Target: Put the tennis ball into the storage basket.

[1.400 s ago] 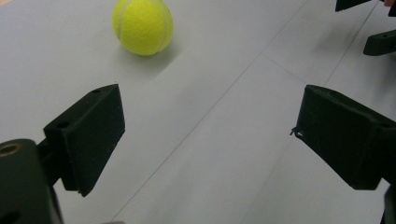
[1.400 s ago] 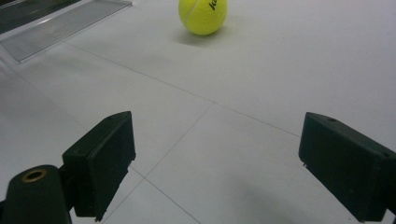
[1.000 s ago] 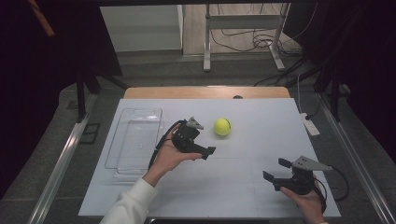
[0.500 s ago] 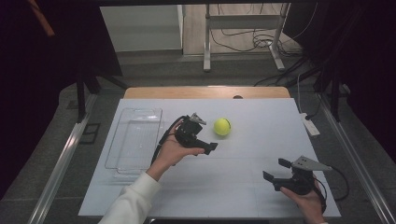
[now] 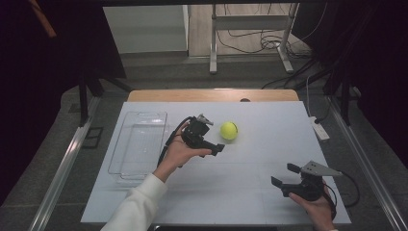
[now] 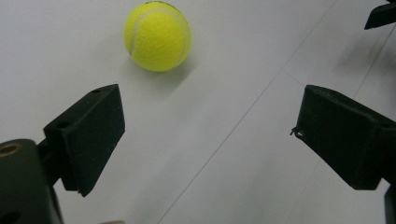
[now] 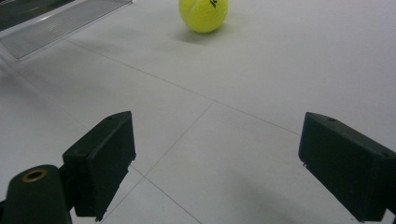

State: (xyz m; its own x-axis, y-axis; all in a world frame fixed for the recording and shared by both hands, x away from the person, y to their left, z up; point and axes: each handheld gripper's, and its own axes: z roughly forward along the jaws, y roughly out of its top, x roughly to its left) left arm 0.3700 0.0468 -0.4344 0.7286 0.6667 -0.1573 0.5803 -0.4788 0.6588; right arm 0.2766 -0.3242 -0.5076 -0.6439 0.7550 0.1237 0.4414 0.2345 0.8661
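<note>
From the high view, we saw the ball (image 5: 229,130) on the desk (image 5: 240,192), just right of the left tongs (image 5: 217,148), which stood open and empty. The right tongs (image 5: 284,175), also open, were well apart from the ball, so the left hand was nearer. In the left gripper view, the ball (image 6: 157,36) lay ahead, left of the gap. In the right gripper view, the ball (image 7: 204,14) sat far ahead. Being round, it had no long axis.
</note>
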